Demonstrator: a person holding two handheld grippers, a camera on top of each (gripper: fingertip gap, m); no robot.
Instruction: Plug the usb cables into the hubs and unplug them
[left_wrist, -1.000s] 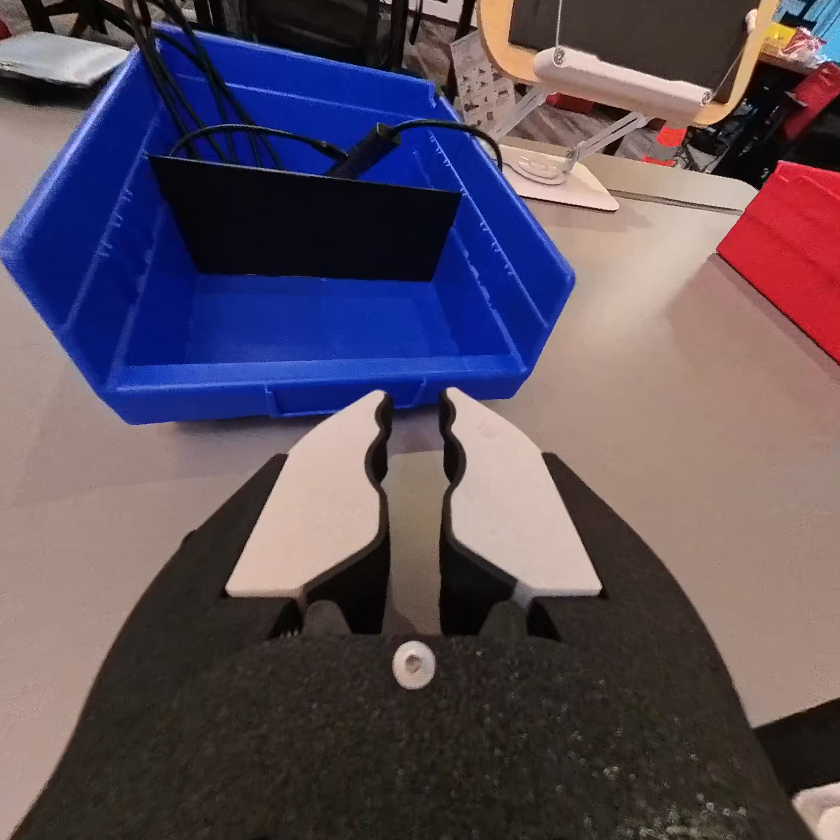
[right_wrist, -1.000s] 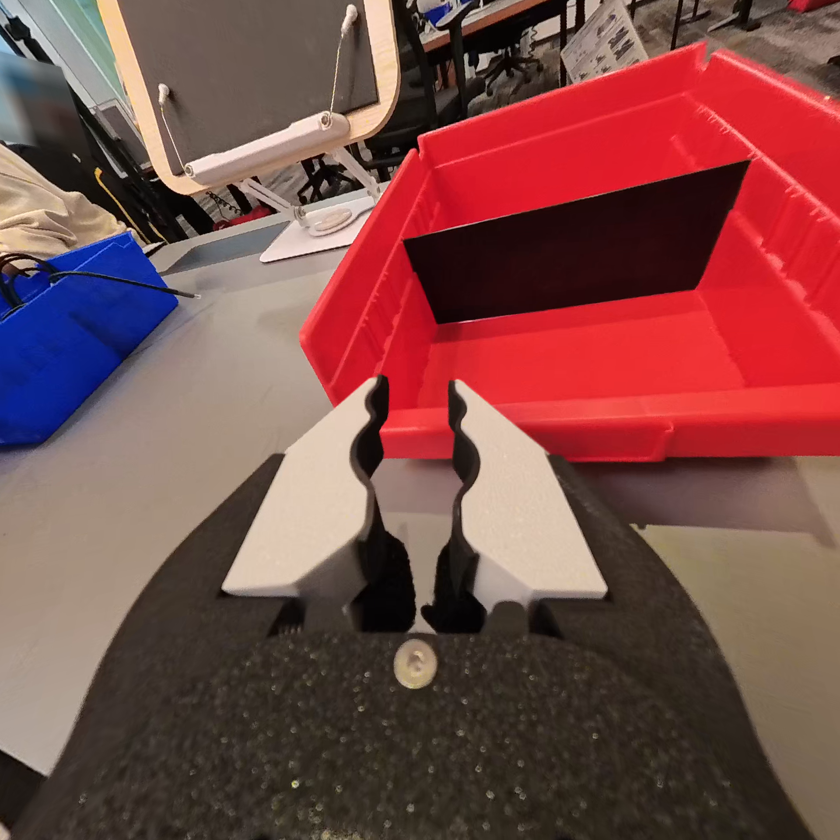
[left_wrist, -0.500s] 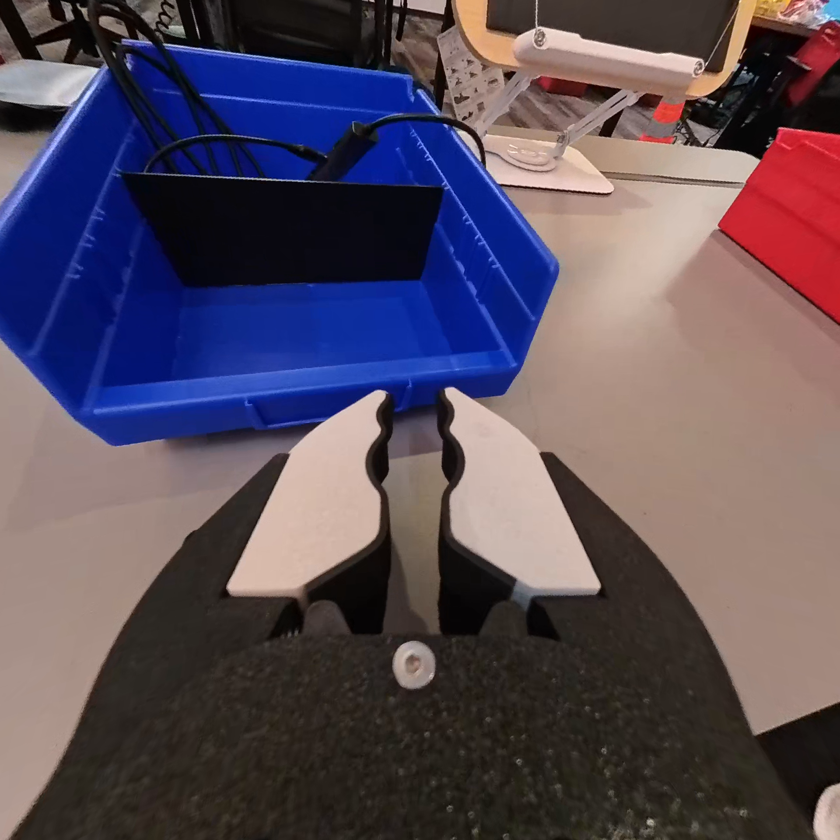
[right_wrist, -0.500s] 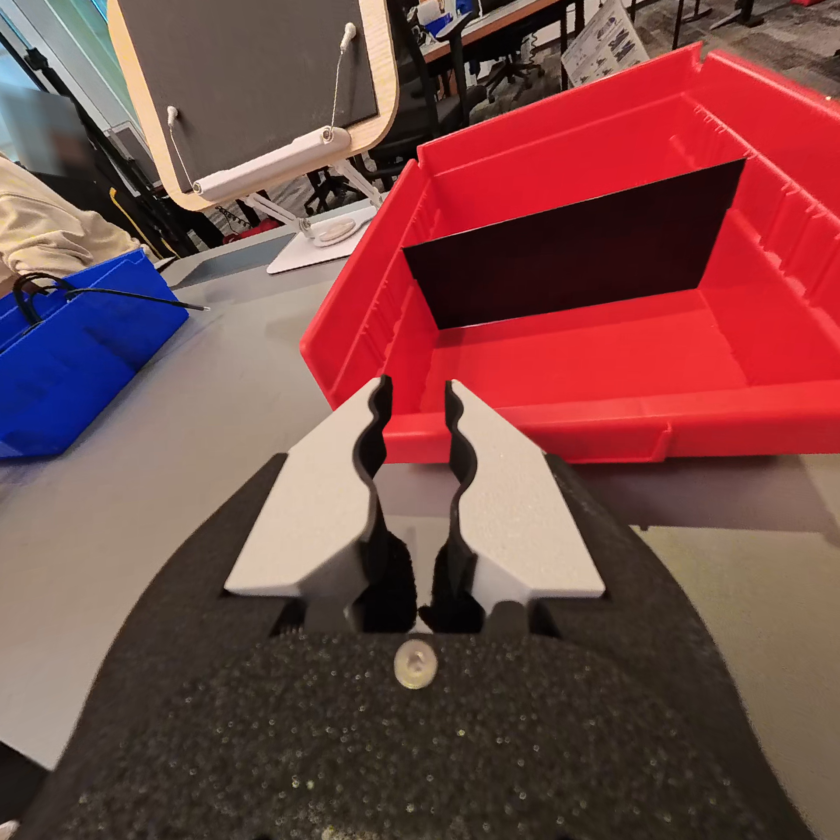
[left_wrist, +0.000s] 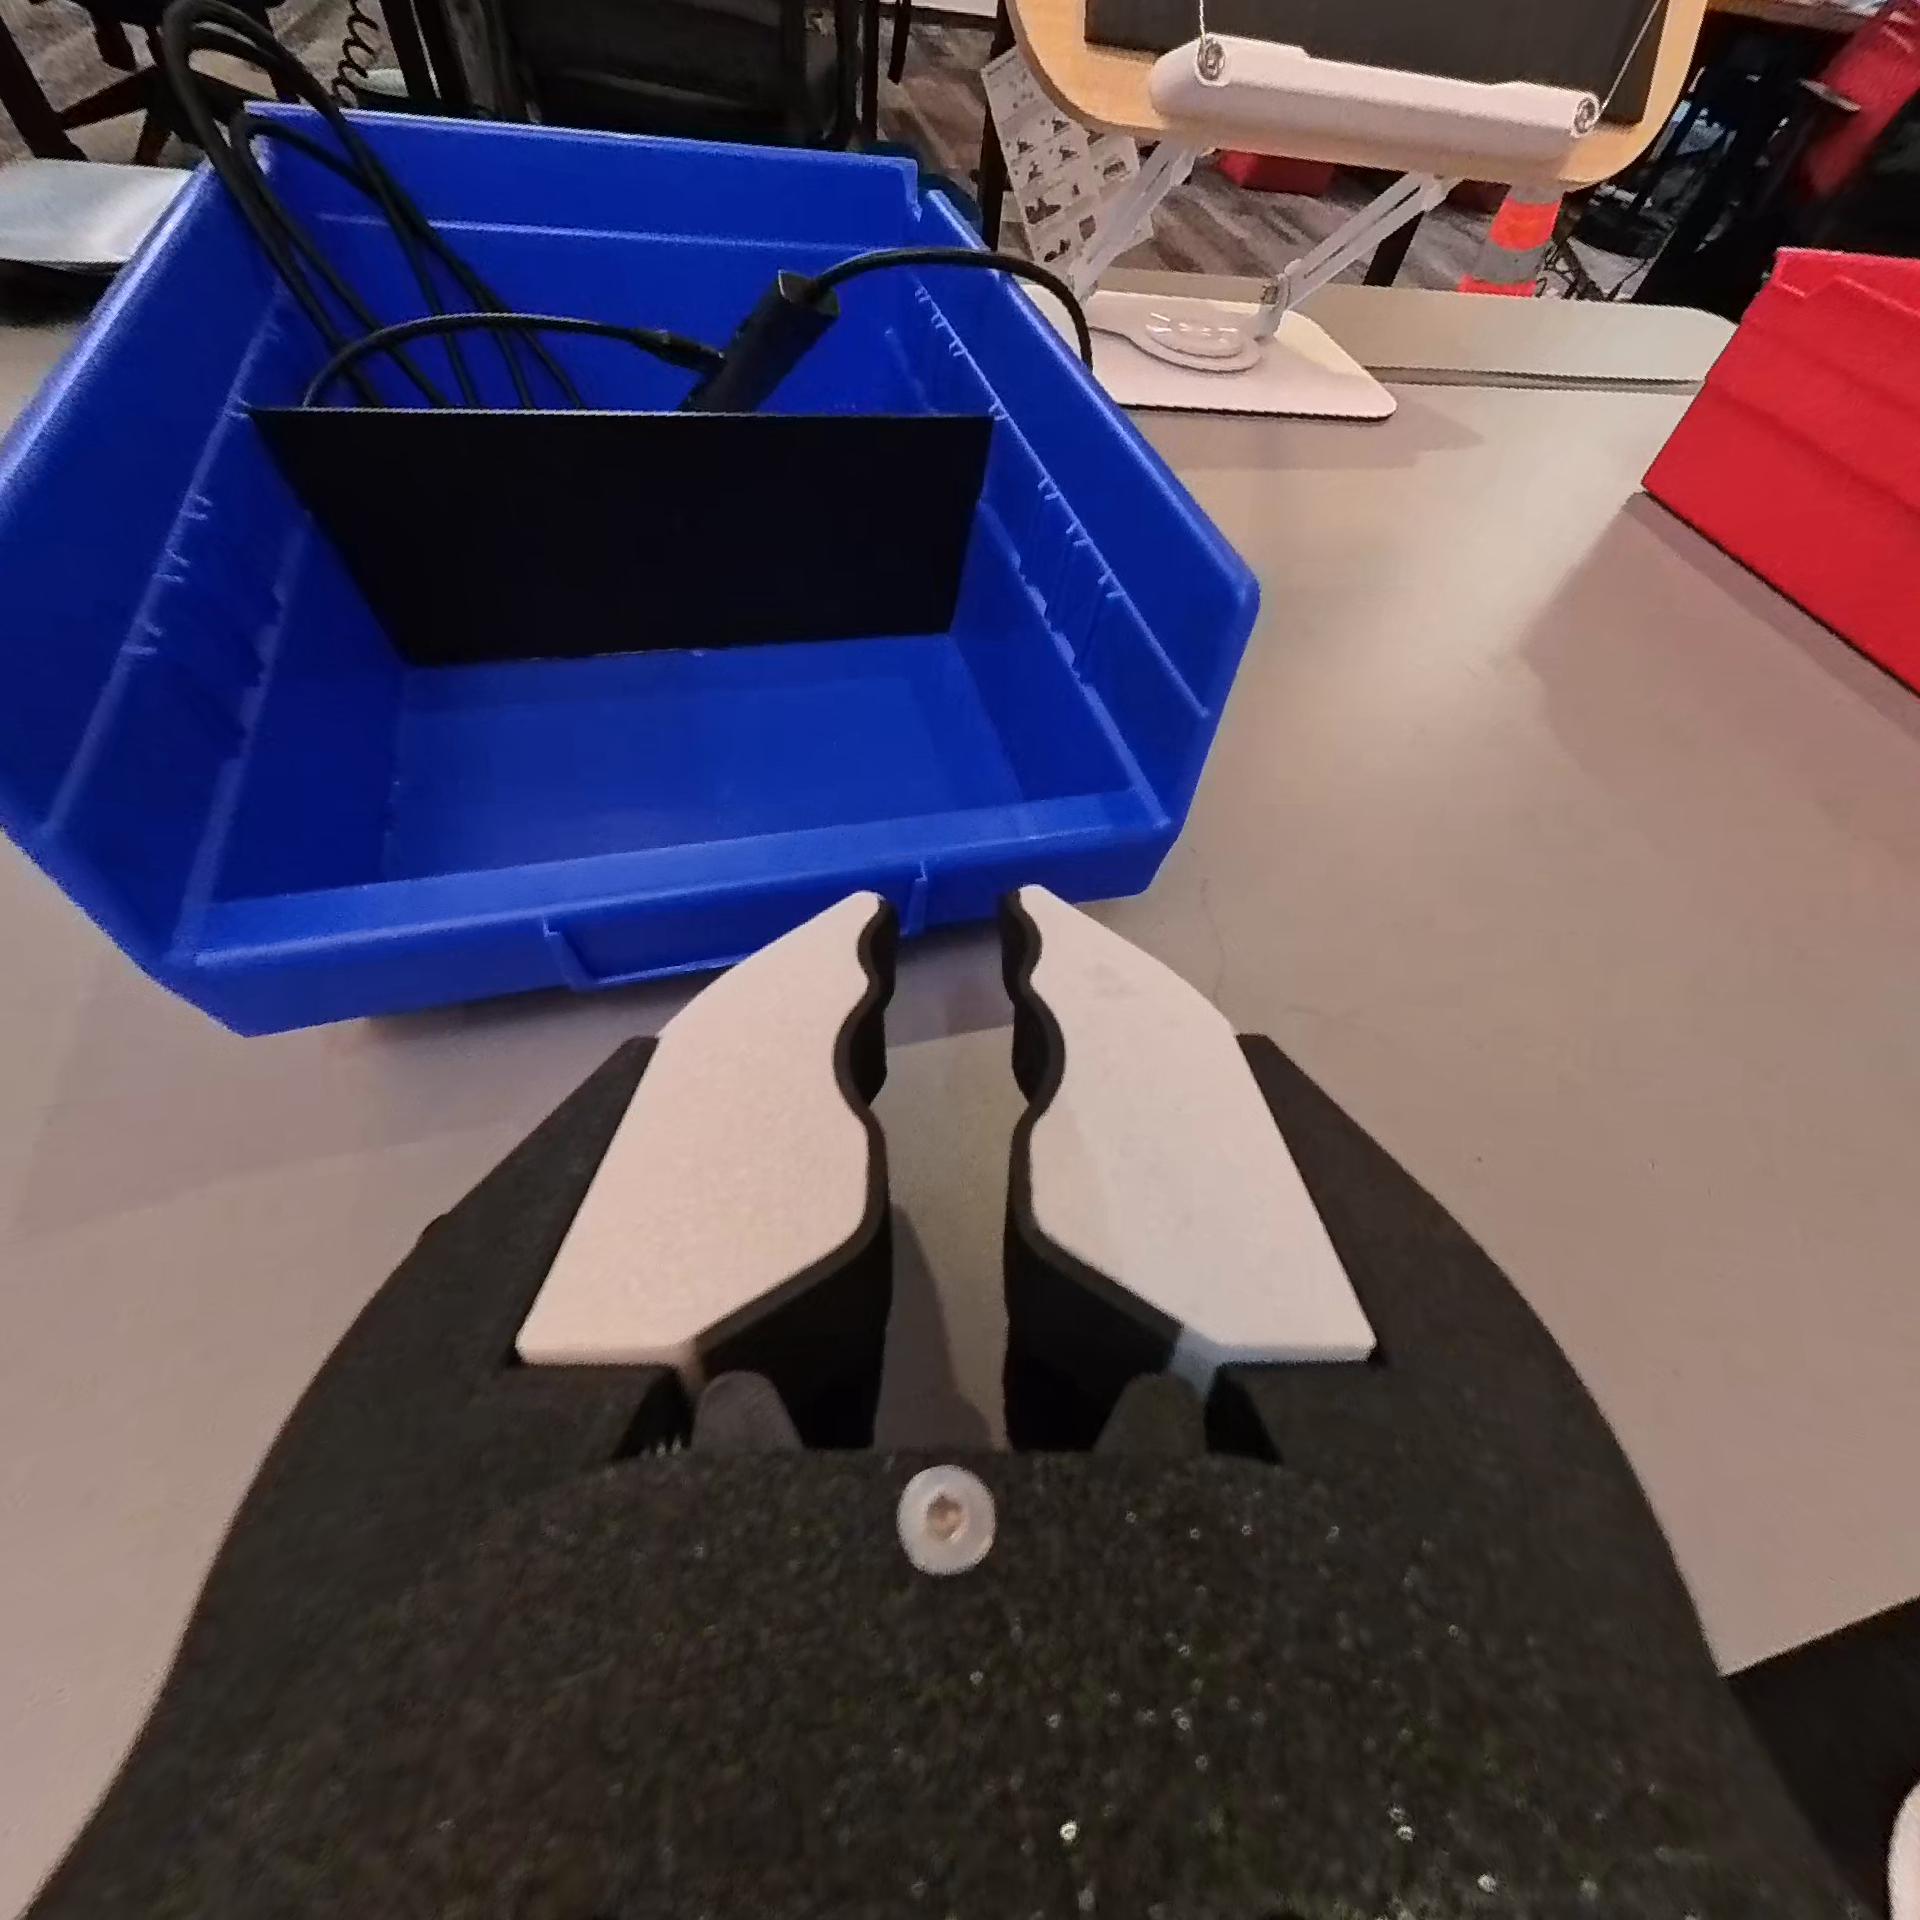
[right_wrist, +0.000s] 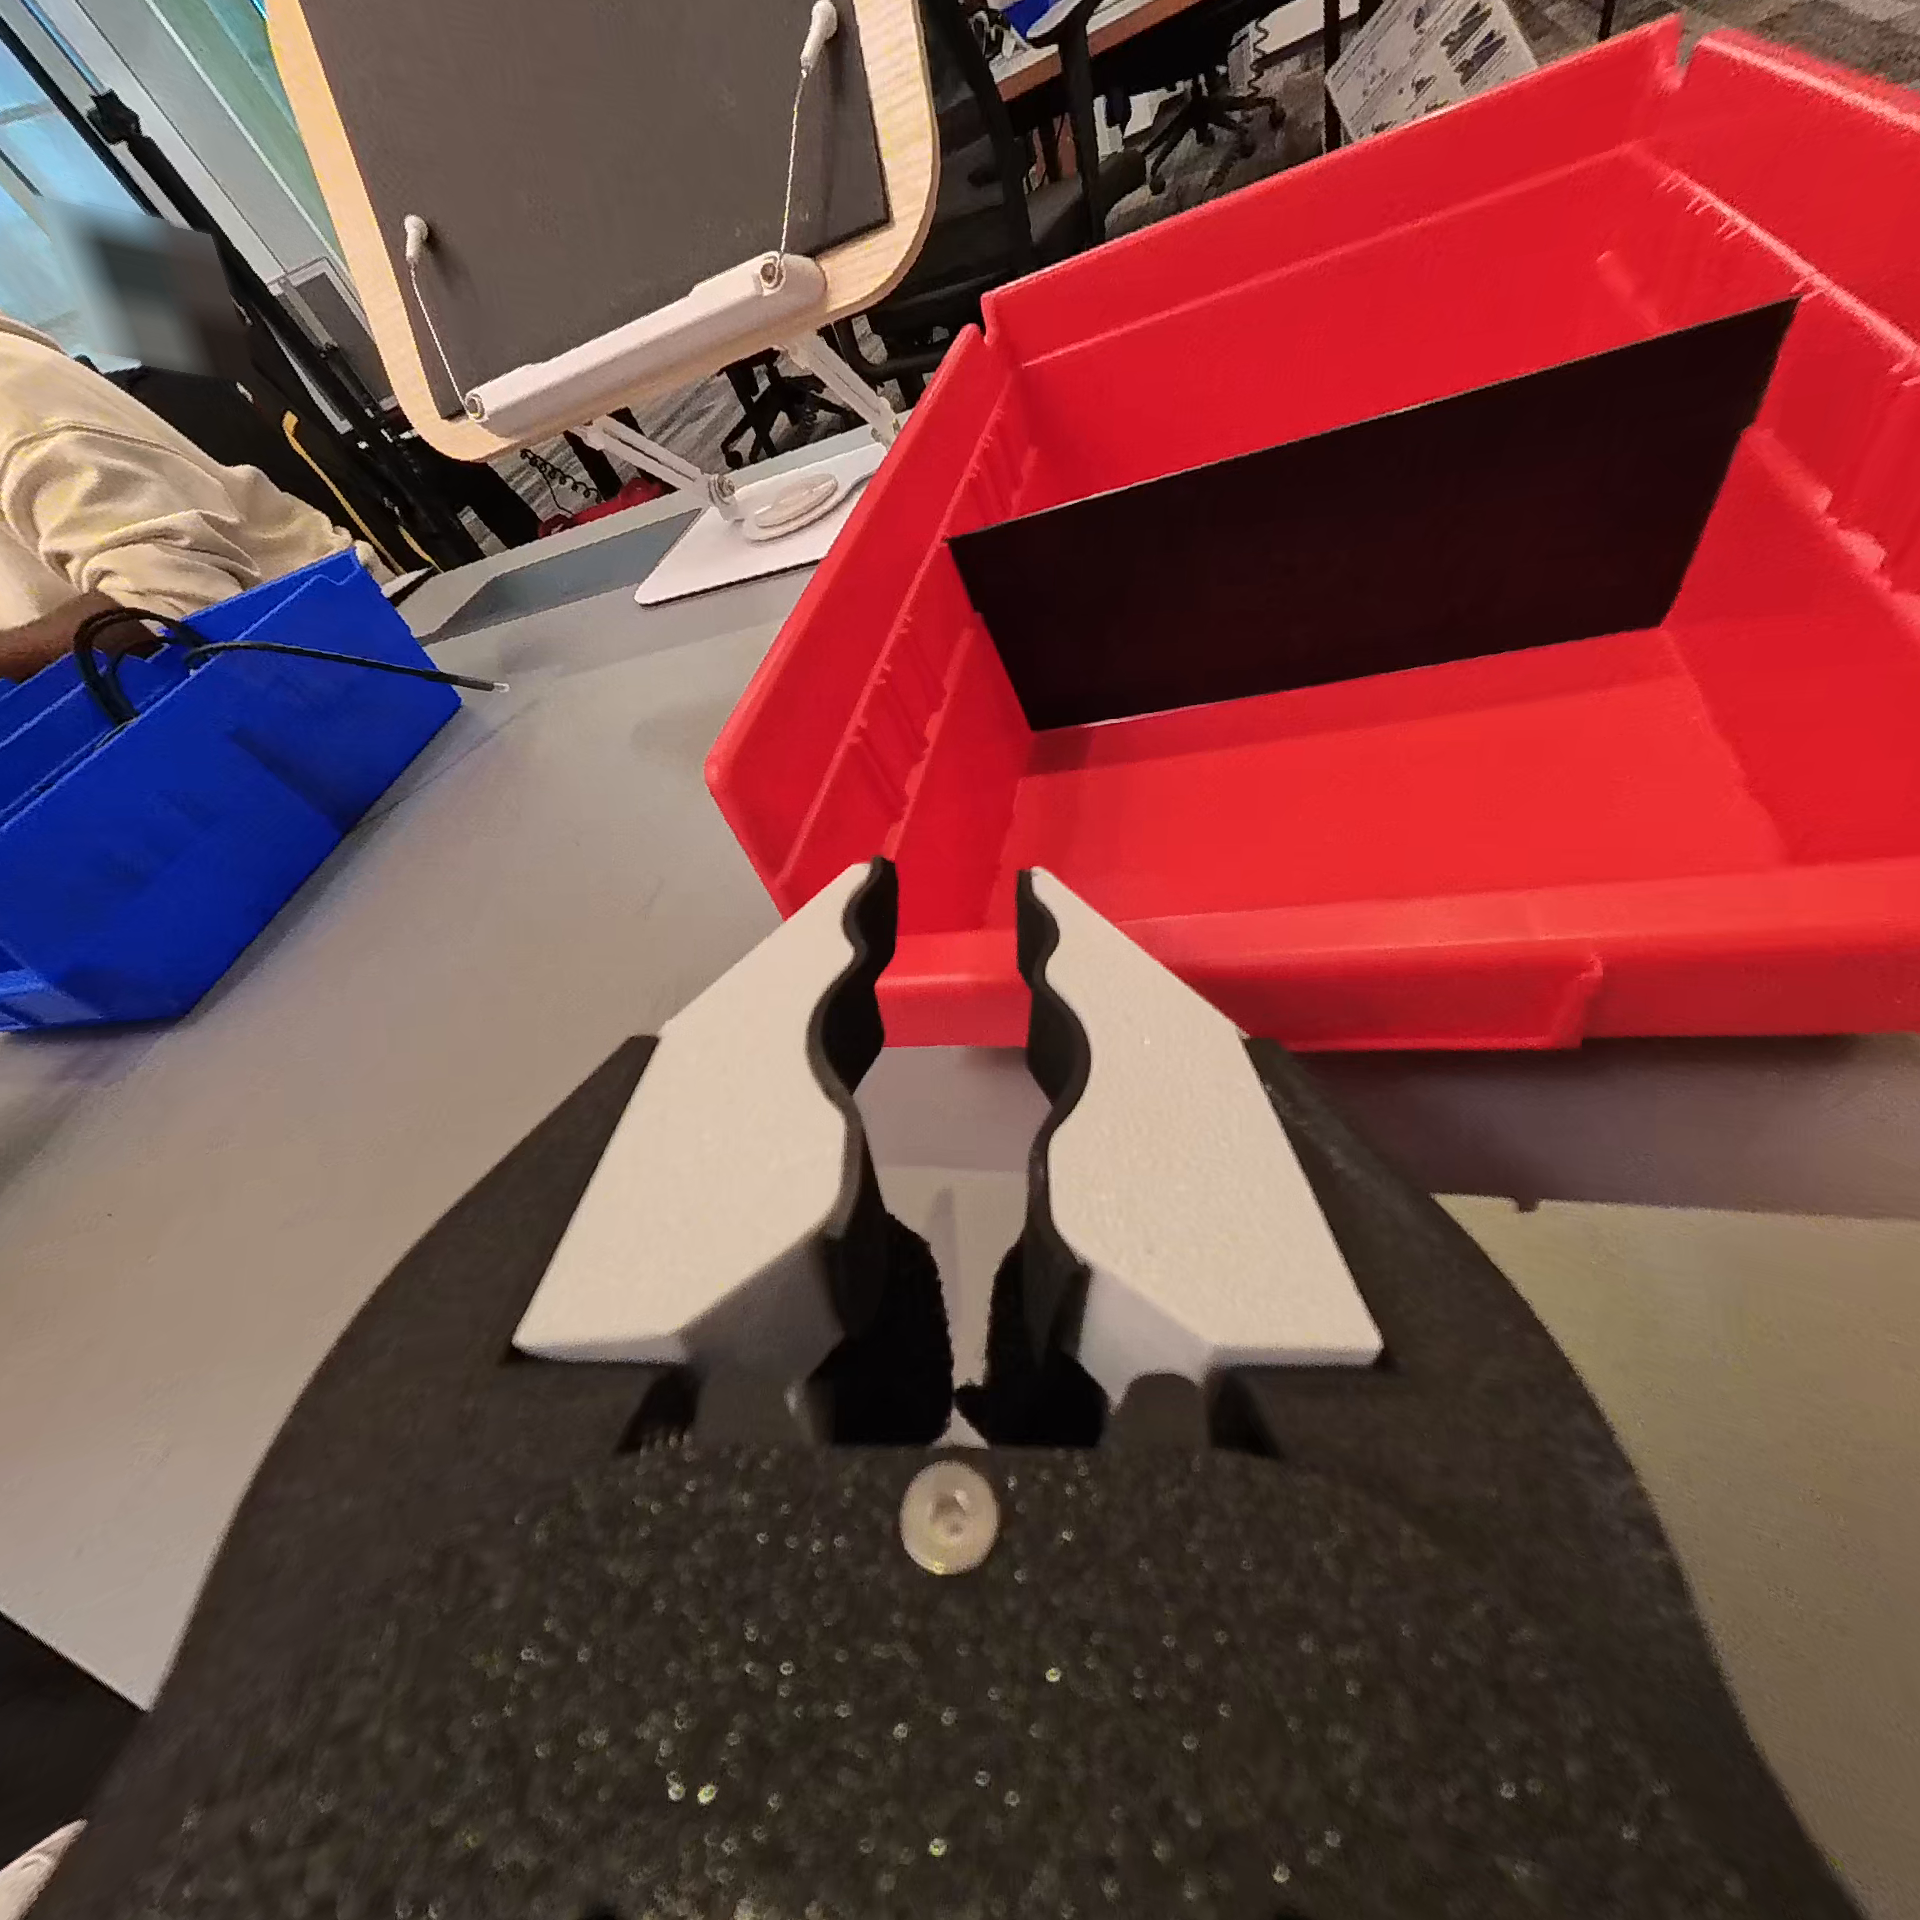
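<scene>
My left gripper (left_wrist: 940, 914) is open by a narrow gap and empty. It hovers over the grey table (left_wrist: 1507, 831) just short of the front rim of a blue bin (left_wrist: 665, 883). A black divider (left_wrist: 644, 530) crosses the bin; its near compartment is empty. Black cables (left_wrist: 416, 343) and a black plug (left_wrist: 769, 332) lie behind the divider. My right gripper (right_wrist: 954, 883) is also narrowly open and empty, at the front left corner of a red bin (right_wrist: 1351, 977). That bin has a black divider (right_wrist: 1371, 551), and its near compartment is empty.
The red bin (left_wrist: 1808, 447) stands to the right of the blue bin (right_wrist: 208, 810), with bare table between them. A framed board on a white stand (right_wrist: 623, 208) stands at the table's back edge. A person's sleeve (right_wrist: 125, 509) shows behind the blue bin. The gap from one gripper's tips to the other's is roughly 50 cm.
My left gripper has drawn back a little, so the blue bin looks smaller and farther left. The right view has barely shifted. Both finger gaps are unchanged.
</scene>
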